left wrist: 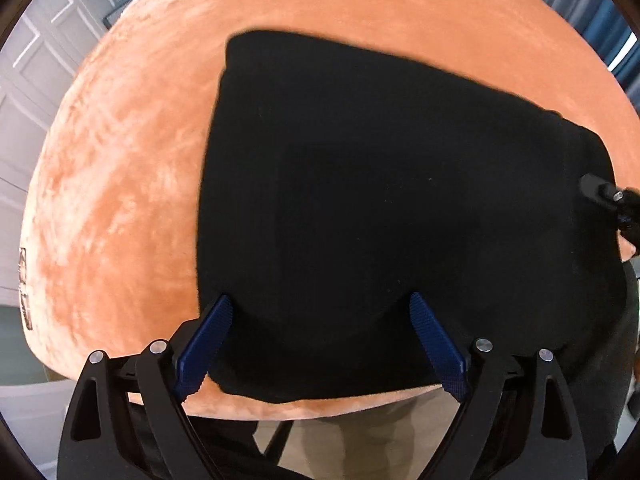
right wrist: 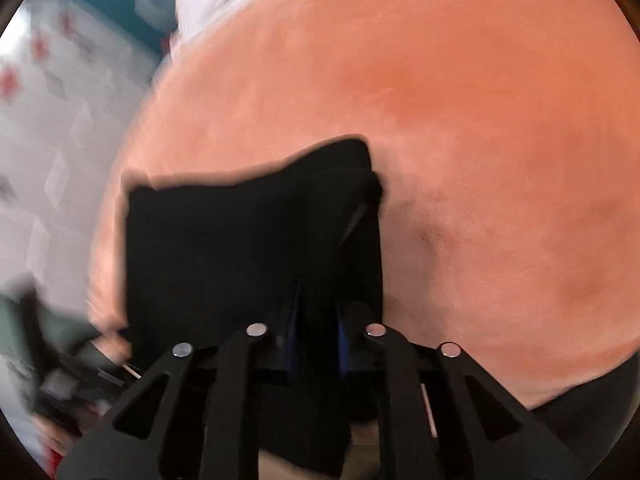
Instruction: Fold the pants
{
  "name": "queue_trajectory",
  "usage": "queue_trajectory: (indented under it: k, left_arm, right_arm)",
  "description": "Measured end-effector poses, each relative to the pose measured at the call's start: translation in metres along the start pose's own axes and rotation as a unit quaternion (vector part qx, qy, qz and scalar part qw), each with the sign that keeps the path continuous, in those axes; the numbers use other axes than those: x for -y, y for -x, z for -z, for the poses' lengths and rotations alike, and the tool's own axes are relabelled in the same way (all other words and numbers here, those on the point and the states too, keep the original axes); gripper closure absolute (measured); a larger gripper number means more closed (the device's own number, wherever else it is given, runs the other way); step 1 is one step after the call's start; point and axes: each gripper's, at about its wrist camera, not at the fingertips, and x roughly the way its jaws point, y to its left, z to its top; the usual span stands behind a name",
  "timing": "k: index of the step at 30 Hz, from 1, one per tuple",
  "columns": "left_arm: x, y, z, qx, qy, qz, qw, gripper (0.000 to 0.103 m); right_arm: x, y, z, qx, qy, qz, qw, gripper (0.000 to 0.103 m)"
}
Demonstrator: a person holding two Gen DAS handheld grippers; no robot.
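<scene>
My left gripper [left wrist: 320, 300] hangs wide open over the near edge of the folded black pants [left wrist: 380, 200] on the orange bed [left wrist: 120, 200], my right gripper [right wrist: 318, 304] pinches their right edge (blurry), so carry it across level.

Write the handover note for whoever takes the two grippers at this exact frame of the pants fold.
Left gripper: open, fingers spread over the near edge of the black pants, gripping nothing.
Right gripper: shut on the pants at their right side, a raised fold of cloth between its fingers; this view is motion-blurred.
Pants: already a compact dark rectangle on the orange plush surface.
Done: at least one fold, judging by the shape.
Left: probably lay down the held side, then flatten.
</scene>
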Motion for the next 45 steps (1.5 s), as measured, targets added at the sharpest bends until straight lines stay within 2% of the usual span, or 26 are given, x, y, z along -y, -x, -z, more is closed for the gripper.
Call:
queue_trajectory:
  k: [1,2,3,4,6,9,10,11,13,14,15,18,20,22,23,24,26,27,28,29,32,36,40,41,43,45]
  left_arm:
    - [-0.008,0.009,0.001,0.01,0.011,0.005,0.9999,0.015]
    - [-0.014,0.016,0.003,0.018,0.022,0.009,0.9996,0.015]
    - [-0.022,0.019,0.004,0.024,0.032,0.014,0.9991,0.015]
    - [-0.034,0.017,0.005,0.023,0.052,0.02,0.9982,0.015]
    - [-0.049,0.0,0.005,0.002,0.08,0.032,0.9963,0.01]
    - [-0.07,-0.039,0.007,-0.014,0.145,0.109,0.9833,0.005]
    - [-0.076,-0.045,0.009,-0.01,0.167,0.128,0.9776,0.005]
    - [-0.082,-0.044,0.008,0.001,0.177,0.146,0.9733,0.006]
    - [-0.082,-0.028,0.006,0.015,0.162,0.181,0.97,0.047]
    - [-0.083,-0.018,0.005,0.018,0.162,0.179,0.9702,0.061]
    - [-0.085,-0.006,0.005,0.027,0.161,0.179,0.9702,0.084]
    - [-0.107,0.039,0.006,0.065,0.184,0.189,0.9624,0.084]
    - [-0.114,0.055,0.006,0.082,0.176,0.153,0.969,0.081]
    - [-0.115,0.052,0.003,0.082,0.167,0.1,0.9774,0.068]
    - [-0.112,0.04,0.001,0.067,0.162,0.068,0.9822,0.049]
    - [-0.11,0.03,0.0,0.055,0.155,0.033,0.9858,0.046]
    - [-0.106,0.026,0.005,0.051,0.142,-0.036,0.9879,0.046]
    - [-0.111,0.035,0.011,0.067,0.143,-0.039,0.9867,0.042]
    - [-0.118,0.044,0.018,0.08,0.152,-0.033,0.9846,0.036]
    - [-0.122,0.051,0.022,0.091,0.162,-0.03,0.9822,0.024]
    - [-0.136,0.065,0.028,0.111,0.195,-0.053,0.973,0.023]
    - [-0.143,0.055,0.022,0.095,0.201,-0.075,0.972,0.023]
    - [-0.142,0.054,0.026,0.078,0.195,-0.071,0.975,0.023]
    - [-0.153,0.058,0.034,0.08,0.195,-0.07,0.975,0.023]
    - [-0.155,0.06,0.04,0.08,0.2,-0.067,0.9743,0.023]
    - [-0.159,0.057,0.04,0.075,0.207,-0.06,0.9736,0.023]
  right_arm:
    - [-0.002,0.007,-0.002,0.0,-0.01,-0.006,1.0,0.073]
    - [-0.005,0.016,-0.004,0.009,-0.01,0.005,1.0,0.044]
    - [-0.012,0.031,-0.001,0.042,-0.003,0.027,0.999,0.033]
    - [-0.014,0.038,0.002,0.065,0.006,0.038,0.997,0.012]
    - [-0.015,0.039,0.011,0.056,0.031,0.05,0.997,0.011]
    - [-0.007,0.006,0.021,-0.003,0.059,0.059,0.997,0.013]
    - [-0.005,-0.004,0.027,-0.014,0.058,0.052,0.997,0.036]
    - [-0.004,-0.017,0.028,-0.019,0.044,0.022,0.999,0.045]
    - [-0.015,-0.009,0.026,-0.011,0.046,0.019,0.999,0.065]
    - [-0.023,-0.004,0.022,-0.006,0.055,0.023,0.998,0.07]
    - [-0.037,0.005,0.016,0.003,0.061,0.006,0.998,0.071]
    - [-0.092,0.043,0.001,0.029,0.117,-0.058,0.991,0.072]
    - [-0.123,0.056,-0.006,0.045,0.156,-0.083,0.983,0.072]
    - [-0.135,0.053,-0.015,0.048,0.168,-0.083,0.981,0.071]
    - [-0.133,0.045,-0.019,0.045,0.166,-0.076,0.982,0.067]
    - [-0.122,0.025,-0.024,0.04,0.159,-0.04,0.986,0.063]
    - [-0.101,-0.02,-0.026,0.021,0.162,0.064,0.984,0.041]
    - [-0.083,-0.045,-0.024,-0.009,0.159,0.154,0.975,0.04]
    - [-0.073,-0.047,-0.021,-0.017,0.143,0.166,0.976,0.04]
    - [-0.07,-0.034,-0.019,0.006,0.119,0.137,0.983,0.04]
    - [-0.097,0.014,-0.008,0.074,0.139,0.128,0.979,0.054]
    - [-0.171,0.004,0.009,0.028,0.244,0.027,0.969,0.059]
    - [-0.176,-0.106,0.009,-0.07,0.277,0.11,0.952,0.061]
    - [-0.189,-0.104,0.007,-0.052,0.276,0.115,0.953,0.062]
    - [-0.233,-0.09,0.002,-0.036,0.287,0.04,0.957,0.062]
    - [-0.278,-0.088,0.006,-0.022,0.334,0.018,0.942,0.062]
